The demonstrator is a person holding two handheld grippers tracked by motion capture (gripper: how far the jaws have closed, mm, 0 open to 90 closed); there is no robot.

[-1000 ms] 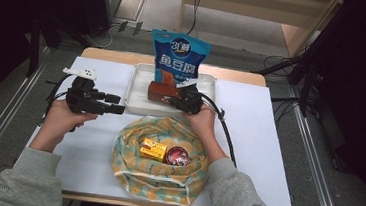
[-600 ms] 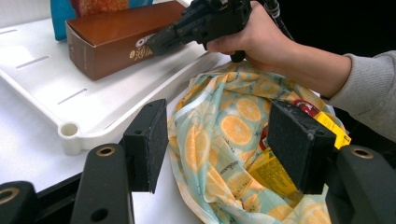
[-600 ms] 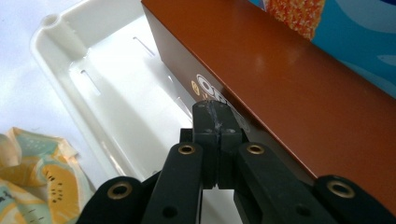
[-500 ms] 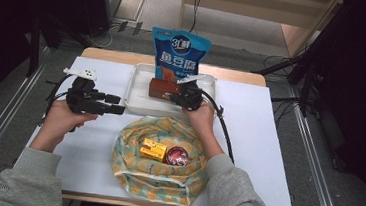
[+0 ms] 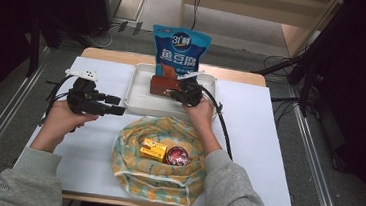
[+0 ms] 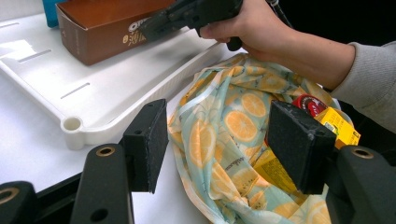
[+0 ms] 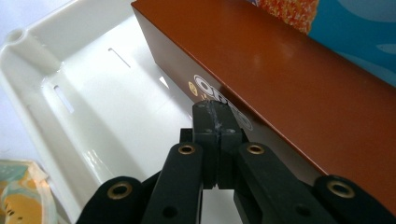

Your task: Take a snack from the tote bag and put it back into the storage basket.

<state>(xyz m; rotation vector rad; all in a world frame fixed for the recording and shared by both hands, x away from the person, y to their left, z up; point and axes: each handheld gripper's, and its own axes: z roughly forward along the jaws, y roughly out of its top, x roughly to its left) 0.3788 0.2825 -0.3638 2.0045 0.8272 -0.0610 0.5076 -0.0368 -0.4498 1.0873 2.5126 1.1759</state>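
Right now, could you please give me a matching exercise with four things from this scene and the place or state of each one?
Things:
1. brown box
2. yellow carton
3. blue bag
4. left tongs

Places or states:
A. stands upright behind the white tray
B. open, with nothing between the jaws
C. lies in the white tray
D. lies in the orange-print cloth bag

Pairs: 1-C, 2-D, 3-A, 4-B
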